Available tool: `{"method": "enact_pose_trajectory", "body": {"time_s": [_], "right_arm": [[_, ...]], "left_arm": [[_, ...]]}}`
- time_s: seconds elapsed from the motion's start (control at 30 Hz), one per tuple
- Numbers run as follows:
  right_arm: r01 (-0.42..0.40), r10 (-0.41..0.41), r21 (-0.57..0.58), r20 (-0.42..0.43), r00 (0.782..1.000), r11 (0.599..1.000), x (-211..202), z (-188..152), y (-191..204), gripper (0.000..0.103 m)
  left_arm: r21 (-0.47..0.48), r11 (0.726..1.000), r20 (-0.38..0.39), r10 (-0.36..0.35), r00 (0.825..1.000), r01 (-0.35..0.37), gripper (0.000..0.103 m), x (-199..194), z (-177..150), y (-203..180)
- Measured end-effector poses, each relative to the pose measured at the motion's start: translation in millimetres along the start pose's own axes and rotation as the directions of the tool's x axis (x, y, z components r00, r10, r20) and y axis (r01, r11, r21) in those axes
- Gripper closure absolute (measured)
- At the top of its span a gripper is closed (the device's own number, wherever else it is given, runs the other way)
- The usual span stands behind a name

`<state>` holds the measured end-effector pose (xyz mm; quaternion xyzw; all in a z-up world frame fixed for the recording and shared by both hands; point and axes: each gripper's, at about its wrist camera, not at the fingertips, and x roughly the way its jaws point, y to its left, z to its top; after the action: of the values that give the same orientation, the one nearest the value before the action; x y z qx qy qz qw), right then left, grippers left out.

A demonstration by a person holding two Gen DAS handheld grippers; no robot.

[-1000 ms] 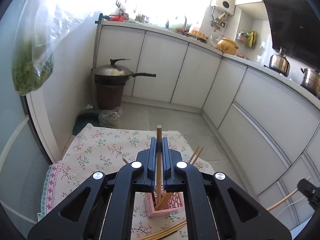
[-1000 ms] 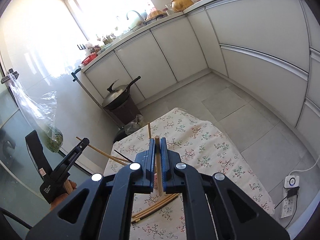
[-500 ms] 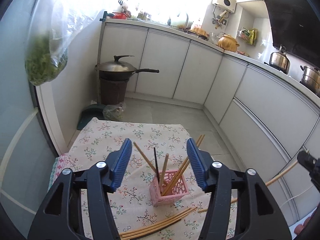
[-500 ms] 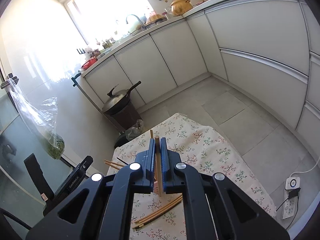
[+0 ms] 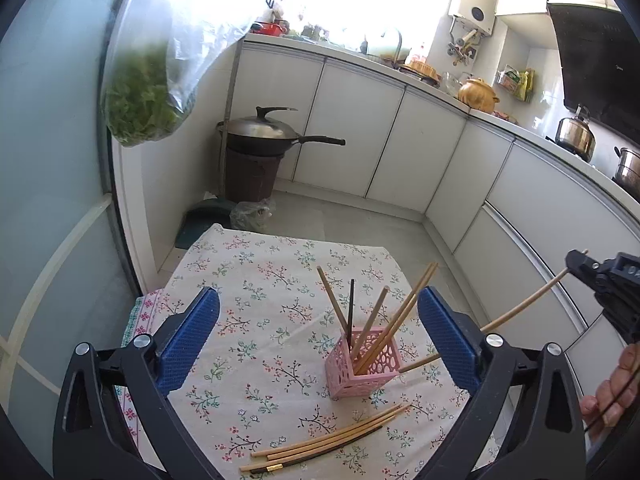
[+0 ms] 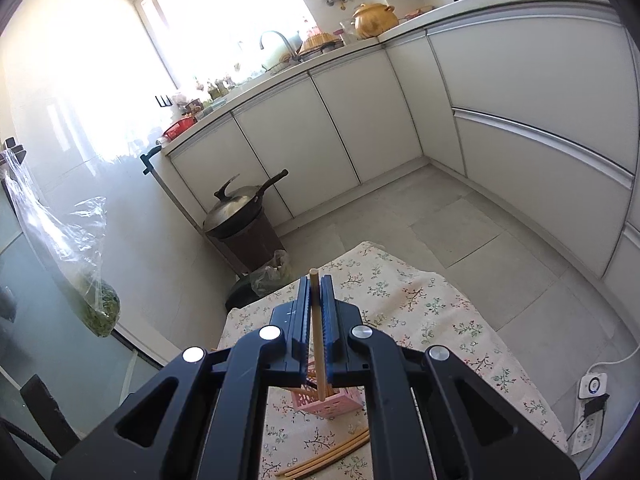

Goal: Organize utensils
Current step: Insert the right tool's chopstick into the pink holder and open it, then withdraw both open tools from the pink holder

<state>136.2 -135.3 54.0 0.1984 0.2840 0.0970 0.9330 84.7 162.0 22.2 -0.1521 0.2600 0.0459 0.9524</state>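
The left gripper (image 5: 318,332) hangs released above the pink holder (image 5: 362,364); the right gripper (image 6: 316,312) grasps one chopstick (image 6: 318,344) over that holder.

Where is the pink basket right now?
In the left wrist view the pink basket stands on the flowery tablecloth, right of centre, with chopsticks sticking up in it and loose chopsticks lying just in front.
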Motion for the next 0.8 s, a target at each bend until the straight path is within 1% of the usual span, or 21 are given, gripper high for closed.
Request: {"method": "enact_pose_trajectory", "body": {"time_s": [0.3, 0.5, 0.53, 0.57, 0.6, 0.63, 0.8], "right_arm": [[0.012, -0.013, -0.036, -0.030, 0.999, 0.999, 42.1, -8.0, 18.1, 0.098], [0.018, -0.020, -0.069, -0.028, 0.999, 0.997, 72.4, -24.4, 22.8, 0.096], [0.015, -0.017, -0.073, -0.030, 0.999, 0.997, 74.5, -27.9, 22.3, 0.094], [0.012, -0.015, -0.079, -0.033, 0.999, 0.997, 74.5, -32.1, 21.7, 0.085], [0.012, -0.015, -0.085, -0.031, 0.999, 0.996, 73.5, -33.7, 21.0, 0.080], [0.016, -0.019, -0.095, -0.024, 1.000, 0.995, 70.7, -36.1, 21.1, 0.073], [0.051, -0.050, -0.176, 0.010, 0.999, 0.983, 49.1, -46.4, 21.8, 0.069]], "left_arm": [[-0.030, 1.000, 0.008, -0.002, 1.000, 0.003, 0.007, -3.7, 7.4, 13.5], [-0.042, 0.999, -0.001, -0.002, 1.000, 0.002, 0.007, -1.6, 6.9, 16.5], [-0.039, 0.999, -0.001, -0.005, 1.000, 0.005, 0.007, -2.0, 6.6, 15.8], [-0.035, 0.999, 0.001, -0.008, 1.000, 0.008, 0.007, -2.5, 6.2, 14.5], [-0.026, 1.000, 0.004, -0.009, 1.000, 0.010, 0.007, -3.4, 5.5, 12.1], [-0.016, 1.000, 0.005, -0.009, 1.000, 0.009, 0.007, -3.9, 4.6, 9.3], [0.046, 0.999, 0.021, 0.001, 1.000, -0.002, 0.007, -7.6, -1.9, -7.2]]}}
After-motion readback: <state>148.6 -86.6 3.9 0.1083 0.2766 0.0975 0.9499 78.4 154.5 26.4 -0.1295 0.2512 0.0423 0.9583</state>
